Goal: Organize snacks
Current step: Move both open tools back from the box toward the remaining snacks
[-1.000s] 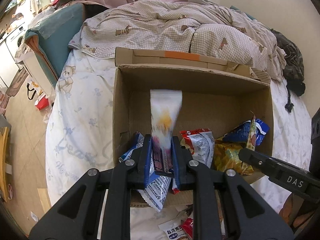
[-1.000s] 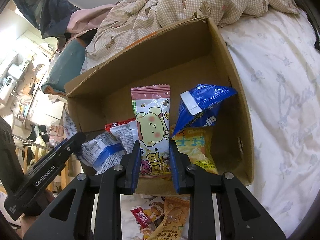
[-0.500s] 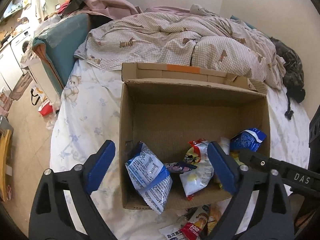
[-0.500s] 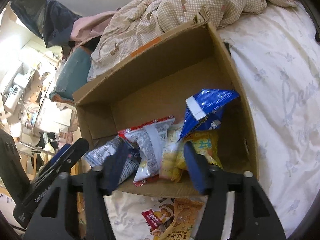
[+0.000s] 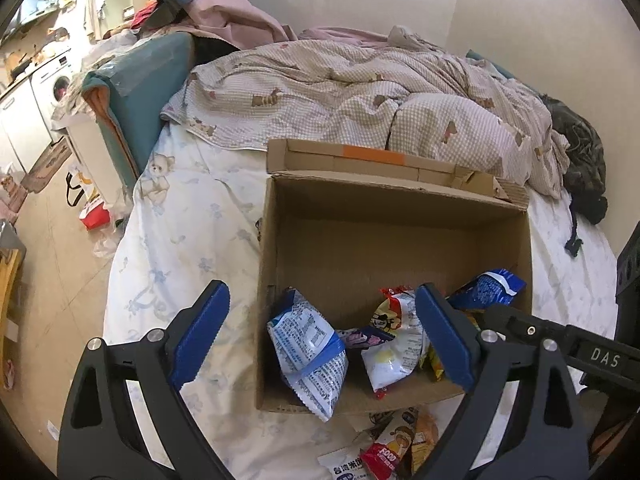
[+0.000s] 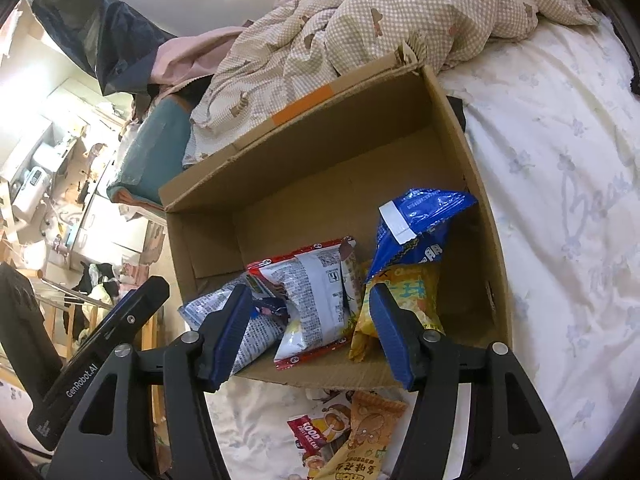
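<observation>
An open cardboard box point(image 5: 360, 248) lies on the bed with several snack packets in its near end. Among them are a white-and-blue packet point(image 5: 308, 344), a red-edged white packet point(image 5: 394, 344) and a blue bag point(image 5: 488, 288). My left gripper point(image 5: 320, 296) hovers above the box's near left corner; its jaws are opening wide and grip nothing. The right wrist view shows the box point(image 6: 320, 168), the blue bag point(image 6: 416, 220), a yellow bag point(image 6: 412, 292) and the red-edged packet point(image 6: 316, 288). My right gripper point(image 6: 310, 292) hangs open over them, touching none.
Loose snack packets point(image 6: 360, 432) lie on the white sheet just in front of the box. A rumpled checked duvet point(image 5: 360, 92) fills the bed behind it. The bed edge and floor point(image 5: 52, 264) drop away on the left; dark clothing point(image 5: 580, 160) sits far right.
Both grippers opened and let go of the packets they held, which dropped in among the others in the box. The left gripper drew back and up.
</observation>
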